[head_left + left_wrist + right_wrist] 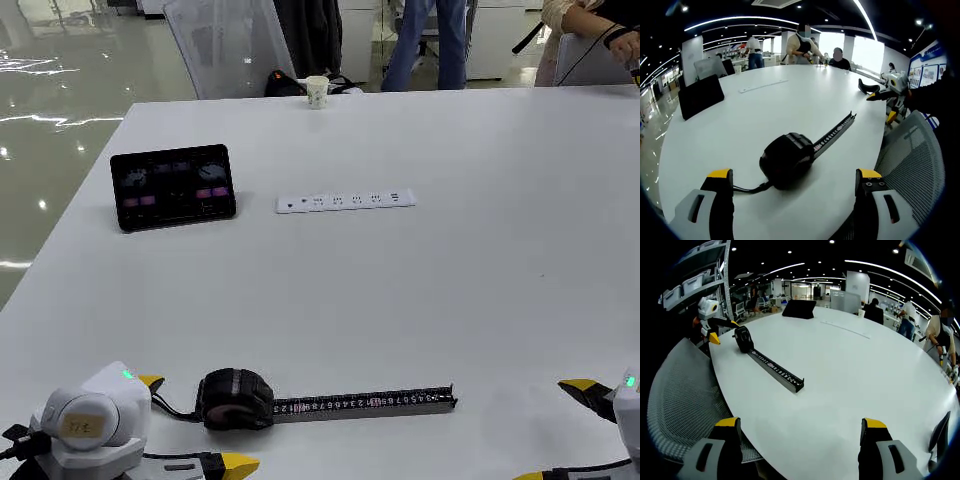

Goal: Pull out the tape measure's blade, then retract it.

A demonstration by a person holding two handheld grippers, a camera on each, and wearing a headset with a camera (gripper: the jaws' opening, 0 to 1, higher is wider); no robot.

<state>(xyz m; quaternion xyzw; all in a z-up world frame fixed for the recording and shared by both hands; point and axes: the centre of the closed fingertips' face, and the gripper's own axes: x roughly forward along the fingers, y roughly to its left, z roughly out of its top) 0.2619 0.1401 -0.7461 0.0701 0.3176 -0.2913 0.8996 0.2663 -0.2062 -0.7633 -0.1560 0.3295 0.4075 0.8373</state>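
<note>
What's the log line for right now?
tape measure: on table | blade: out | left gripper: open, beside tape measure | right gripper: open, empty

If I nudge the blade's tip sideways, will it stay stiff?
Probably not: the blade is long and thin, lying flat on the table, so it may flex or swing. The case looks chunky, likely heavy enough to stay put.

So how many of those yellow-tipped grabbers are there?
2. The left gripper is open, just behind the tape. The right gripper is open too, well apart from the far end of the blade.
</note>
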